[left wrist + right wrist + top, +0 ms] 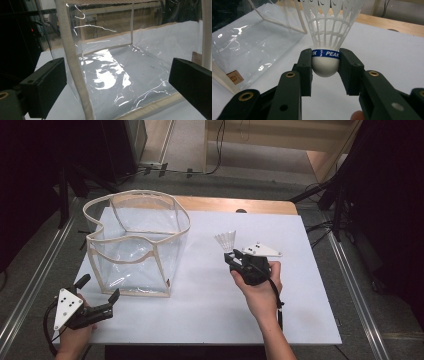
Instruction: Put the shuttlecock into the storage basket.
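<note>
High view: the right gripper (231,256) holds a white shuttlecock (226,240) above the middle of the table (300,270), skirt pointing away. Near the front left corner, the left gripper (97,287) gapes wide, holding nothing, just before the clear bag (137,242).

Left gripper view: both jaws stand far apart, flanking the bag's (120,72) cream-trimmed corner without touching it.

Right gripper view: the jaws clamp the shuttlecock's (325,53) cork, whose blue band reads "PEAK".

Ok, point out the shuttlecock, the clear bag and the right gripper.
shuttlecock (325,65): right gripper view, on its white cork.
clear bag (150,251): high view, on its front rim.
right gripper (325,68): right gripper view, midway between its fingertips.
</note>
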The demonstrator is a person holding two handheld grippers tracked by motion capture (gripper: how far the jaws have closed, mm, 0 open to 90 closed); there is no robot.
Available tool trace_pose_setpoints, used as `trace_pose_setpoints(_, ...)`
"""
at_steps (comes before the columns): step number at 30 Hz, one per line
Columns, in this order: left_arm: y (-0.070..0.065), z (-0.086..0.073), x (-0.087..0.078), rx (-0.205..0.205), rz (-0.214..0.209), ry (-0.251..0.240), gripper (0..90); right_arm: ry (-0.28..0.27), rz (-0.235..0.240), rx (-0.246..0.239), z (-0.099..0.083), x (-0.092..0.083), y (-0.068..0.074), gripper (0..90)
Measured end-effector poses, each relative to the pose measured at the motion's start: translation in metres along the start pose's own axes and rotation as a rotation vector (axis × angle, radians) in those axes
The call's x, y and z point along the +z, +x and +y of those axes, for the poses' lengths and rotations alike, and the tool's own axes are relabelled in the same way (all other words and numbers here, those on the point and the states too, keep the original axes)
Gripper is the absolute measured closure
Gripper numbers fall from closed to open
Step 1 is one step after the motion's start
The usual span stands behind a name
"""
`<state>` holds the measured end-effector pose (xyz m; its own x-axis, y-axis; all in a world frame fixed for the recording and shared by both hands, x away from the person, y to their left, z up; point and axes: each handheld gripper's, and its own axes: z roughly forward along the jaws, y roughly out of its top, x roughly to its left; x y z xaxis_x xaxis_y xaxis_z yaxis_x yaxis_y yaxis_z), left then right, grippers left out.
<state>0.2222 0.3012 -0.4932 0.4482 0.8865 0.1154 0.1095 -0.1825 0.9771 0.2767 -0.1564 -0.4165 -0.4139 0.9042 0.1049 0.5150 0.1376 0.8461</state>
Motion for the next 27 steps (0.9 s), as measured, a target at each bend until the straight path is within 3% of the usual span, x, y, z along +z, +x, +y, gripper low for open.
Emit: trace_pose_setpoints(27, 0.0, 0.0, 0.0, -0.002, 0.001, -0.003, 2.2, -0.062, 0.035, -0.017, 0.015, -0.005, 0.007, 62.4)
